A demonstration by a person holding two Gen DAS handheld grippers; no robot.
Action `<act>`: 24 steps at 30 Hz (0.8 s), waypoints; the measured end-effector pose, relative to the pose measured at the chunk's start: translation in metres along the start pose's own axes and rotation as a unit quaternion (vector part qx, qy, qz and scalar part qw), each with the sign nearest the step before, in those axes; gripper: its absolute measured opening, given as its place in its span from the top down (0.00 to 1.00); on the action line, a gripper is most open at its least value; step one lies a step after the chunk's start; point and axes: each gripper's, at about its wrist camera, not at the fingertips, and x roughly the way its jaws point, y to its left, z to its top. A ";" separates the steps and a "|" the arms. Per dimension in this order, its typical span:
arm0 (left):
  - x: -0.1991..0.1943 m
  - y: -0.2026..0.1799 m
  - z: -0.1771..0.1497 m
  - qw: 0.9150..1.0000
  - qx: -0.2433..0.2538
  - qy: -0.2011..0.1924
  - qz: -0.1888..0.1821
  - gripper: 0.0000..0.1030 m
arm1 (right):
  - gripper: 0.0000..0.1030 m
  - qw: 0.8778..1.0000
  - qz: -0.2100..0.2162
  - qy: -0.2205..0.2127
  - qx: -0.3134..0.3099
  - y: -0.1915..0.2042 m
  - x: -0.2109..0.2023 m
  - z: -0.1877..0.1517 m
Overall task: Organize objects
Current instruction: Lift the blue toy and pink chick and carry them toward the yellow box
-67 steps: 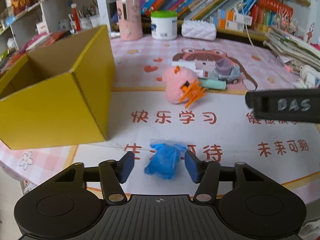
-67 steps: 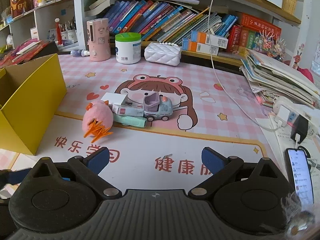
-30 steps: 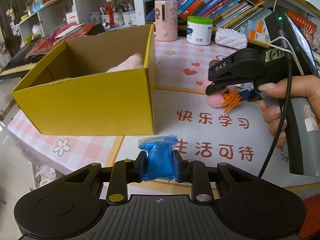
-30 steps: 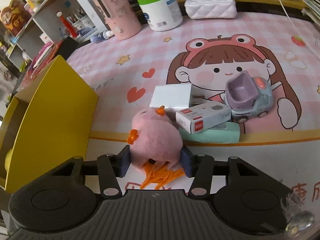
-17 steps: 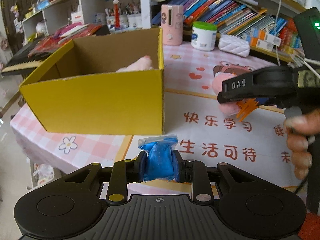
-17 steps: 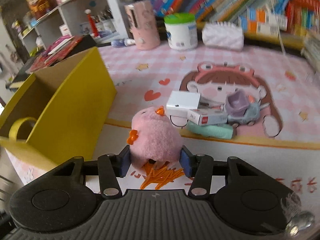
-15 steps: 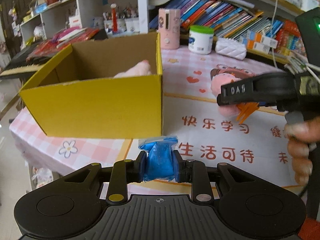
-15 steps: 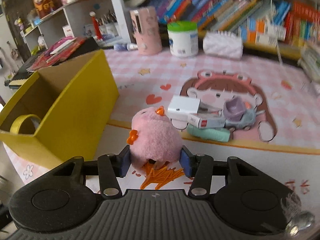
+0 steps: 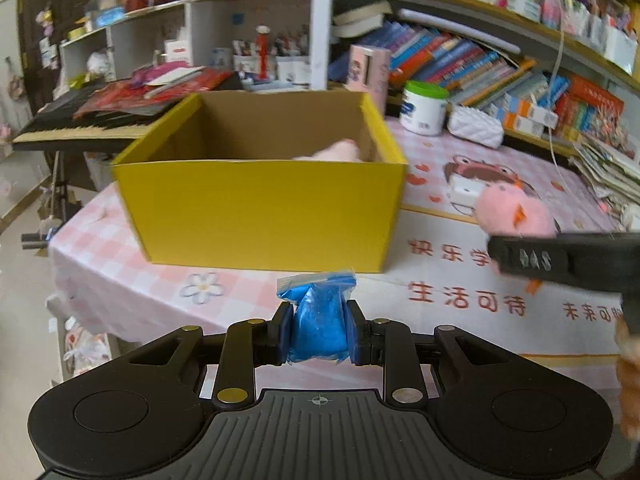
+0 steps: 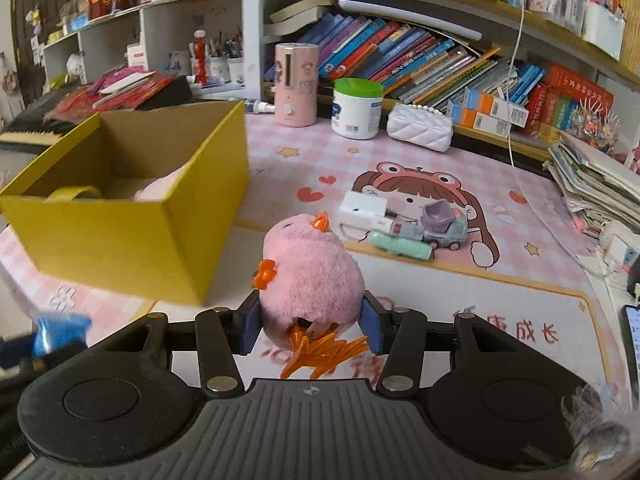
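A yellow box (image 9: 264, 208) stands open at the table's left end, something pink and a yellow ring already inside. The left gripper (image 9: 318, 330), clenched on a blue packet (image 9: 318, 326), hangs off the table's near edge, short of the box's front wall. To the right, the right gripper (image 10: 310, 322) grasps a pink plush chick (image 10: 310, 276) above the mat, beside the box's near corner. Both loads look bound for the box; each should clear the rim, one hand at a time, before release. A toy truck (image 10: 442, 226) and small cartons (image 10: 366, 208) wait on the mat.
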 end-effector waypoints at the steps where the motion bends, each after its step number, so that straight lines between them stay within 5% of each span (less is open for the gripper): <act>1: -0.003 0.005 0.000 1.000 -0.003 -0.003 0.002 0.75 | 0.54 1.000 -0.002 0.000 -0.002 0.007 -0.006 -0.003; 24: -0.058 0.097 -0.044 0.999 0.029 -0.018 0.028 0.75 | 0.54 0.999 -0.022 0.030 -0.004 0.123 -0.066 -0.067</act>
